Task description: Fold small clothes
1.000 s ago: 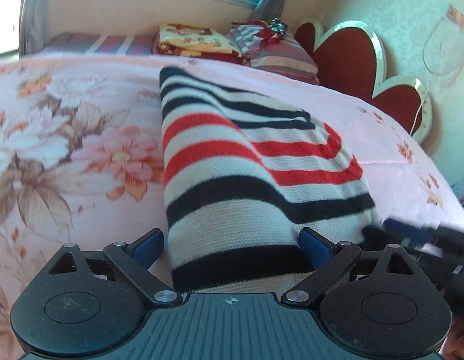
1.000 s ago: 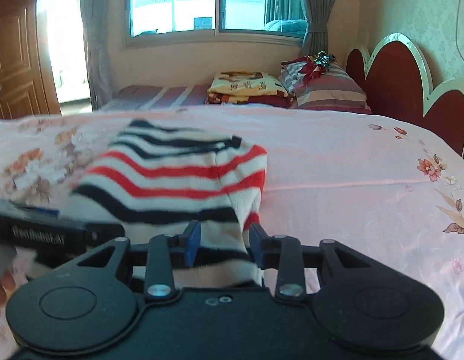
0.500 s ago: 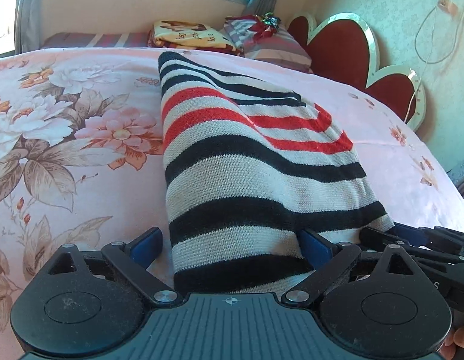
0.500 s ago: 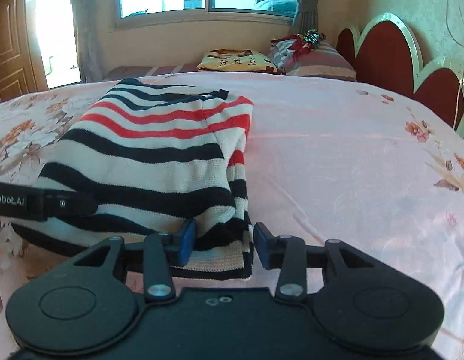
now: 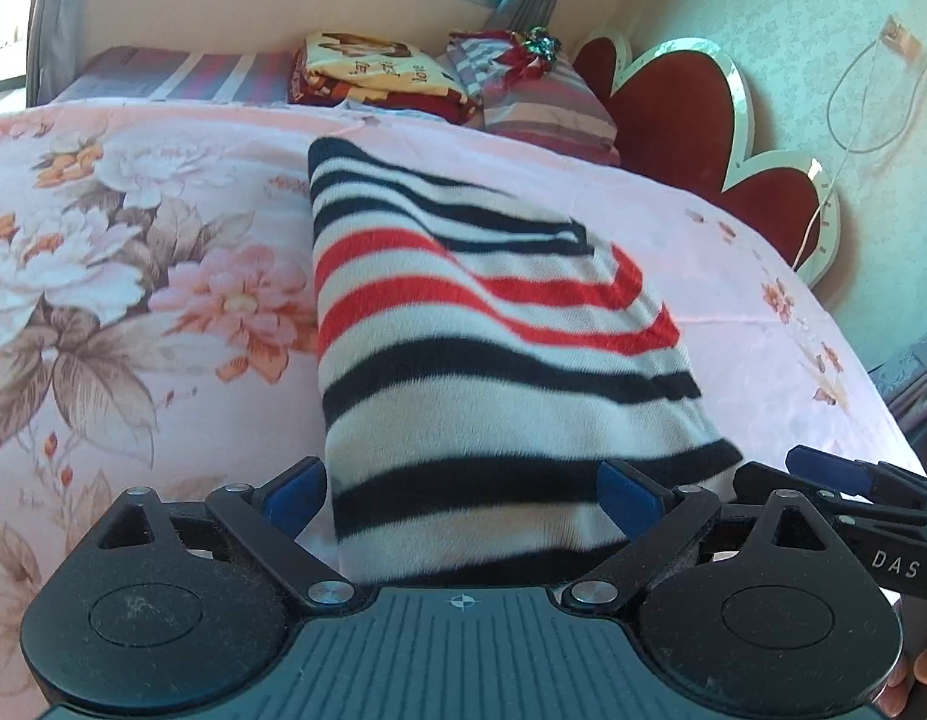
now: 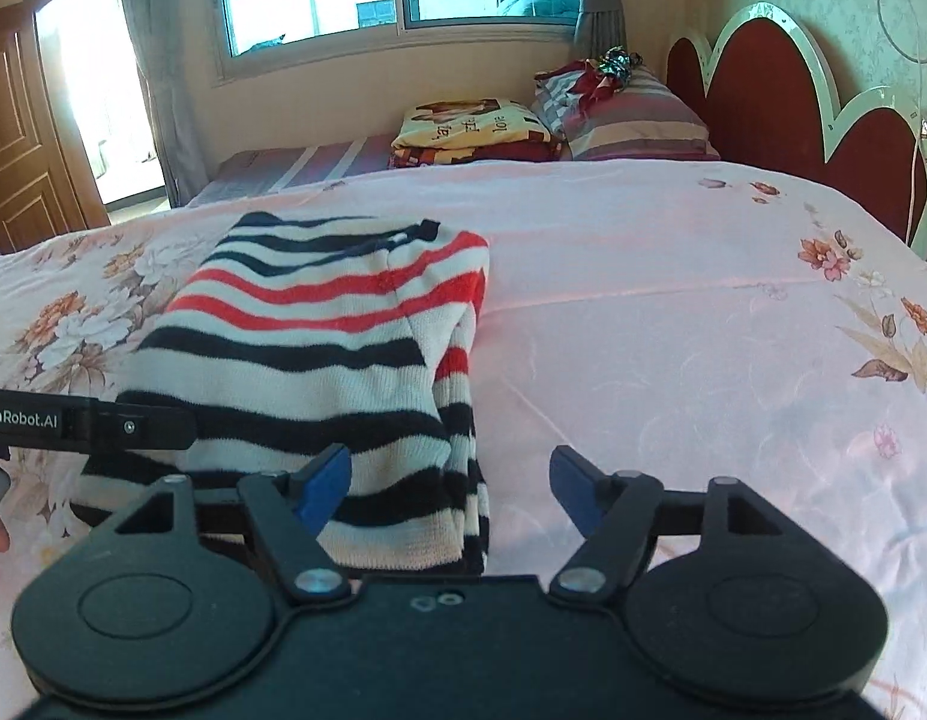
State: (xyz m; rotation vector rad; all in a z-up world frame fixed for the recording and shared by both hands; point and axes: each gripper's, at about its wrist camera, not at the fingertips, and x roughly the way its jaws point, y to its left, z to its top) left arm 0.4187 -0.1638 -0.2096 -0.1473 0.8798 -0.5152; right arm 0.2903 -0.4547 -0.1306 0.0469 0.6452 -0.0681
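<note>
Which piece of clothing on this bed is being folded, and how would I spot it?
Start at the big bed with the pink floral sheet. The folded striped sweater lies on its left part, before the pillows. It is the only knit there: cream with black bands and red stripes.

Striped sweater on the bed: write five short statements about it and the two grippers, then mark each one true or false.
1. The striped sweater lies folded on a pink floral bedspread. True.
2. The sweater has green stripes. False: its stripes are black, red and cream.
3. The right gripper is clamped on the sweater. False: its jaws are opening and stand wide apart, with only the sweater's near corner between them.
4. The left gripper stands open with the sweater's near edge between its fingers. True.
5. The sweater hangs off the headboard. False: it lies flat on the bedspread, well away from it.
</note>
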